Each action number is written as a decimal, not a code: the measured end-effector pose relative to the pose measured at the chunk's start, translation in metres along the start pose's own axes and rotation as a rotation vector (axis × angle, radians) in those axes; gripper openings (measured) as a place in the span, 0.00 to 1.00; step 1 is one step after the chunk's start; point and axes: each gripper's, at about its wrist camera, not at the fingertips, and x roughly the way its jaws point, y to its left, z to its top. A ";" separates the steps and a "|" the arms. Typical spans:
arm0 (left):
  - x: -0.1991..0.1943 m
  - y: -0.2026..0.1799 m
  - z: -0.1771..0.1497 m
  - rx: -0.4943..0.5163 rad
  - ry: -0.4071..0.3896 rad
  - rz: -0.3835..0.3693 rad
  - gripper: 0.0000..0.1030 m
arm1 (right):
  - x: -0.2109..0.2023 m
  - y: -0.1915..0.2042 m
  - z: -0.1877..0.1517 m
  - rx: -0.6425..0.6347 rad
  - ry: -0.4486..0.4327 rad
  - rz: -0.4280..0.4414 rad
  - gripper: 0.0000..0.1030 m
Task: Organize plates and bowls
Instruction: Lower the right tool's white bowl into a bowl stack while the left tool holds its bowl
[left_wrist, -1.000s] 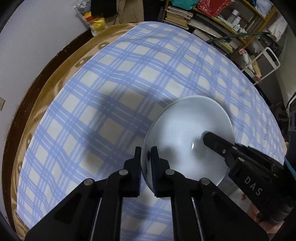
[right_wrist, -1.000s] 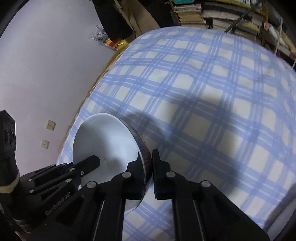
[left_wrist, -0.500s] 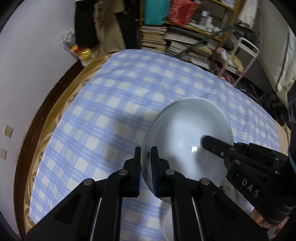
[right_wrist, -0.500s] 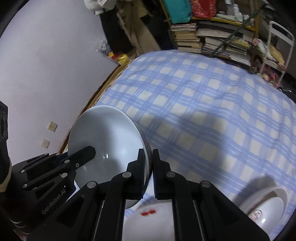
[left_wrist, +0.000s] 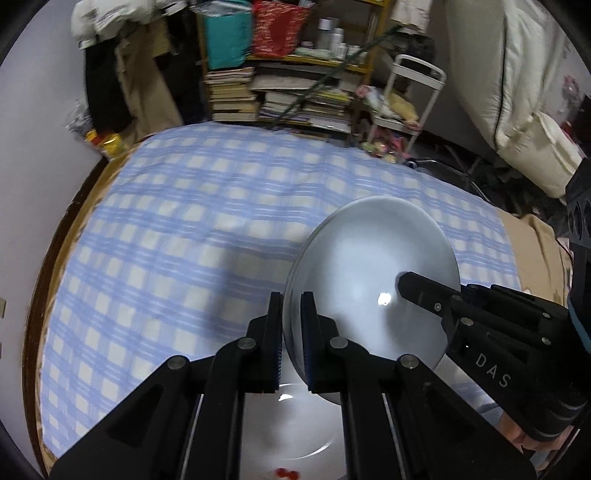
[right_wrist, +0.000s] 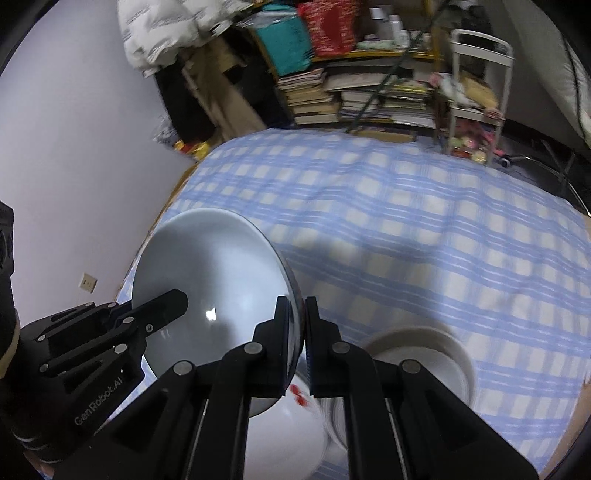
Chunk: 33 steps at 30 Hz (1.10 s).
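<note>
A large white bowl is held in the air between both grippers, tilted on edge. My left gripper is shut on its left rim. My right gripper is shut on its right rim; the bowl shows its inside to that camera. Below the bowl lies a white plate with a red mark, also seen in the right wrist view. A cream bowl stands on the cloth to the right, with a white dish inside it.
The blue checked cloth covers a bed-like surface with a brown edge on the left. Behind stand bookshelves with stacked books and a white trolley. A white wall lies on the left.
Both grippers have lifted the bowl higher and pulled back toward me. The red-marked plate and the cream bowl have come into view beneath.
</note>
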 end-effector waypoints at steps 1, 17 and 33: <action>0.001 -0.008 -0.002 0.006 0.000 -0.011 0.09 | -0.005 -0.007 -0.003 0.007 -0.006 -0.006 0.09; 0.027 -0.065 -0.037 0.089 0.042 -0.023 0.09 | -0.021 -0.062 -0.054 0.079 -0.044 -0.078 0.09; 0.046 -0.096 -0.053 0.156 0.094 0.011 0.11 | -0.016 -0.087 -0.076 0.137 -0.058 -0.122 0.10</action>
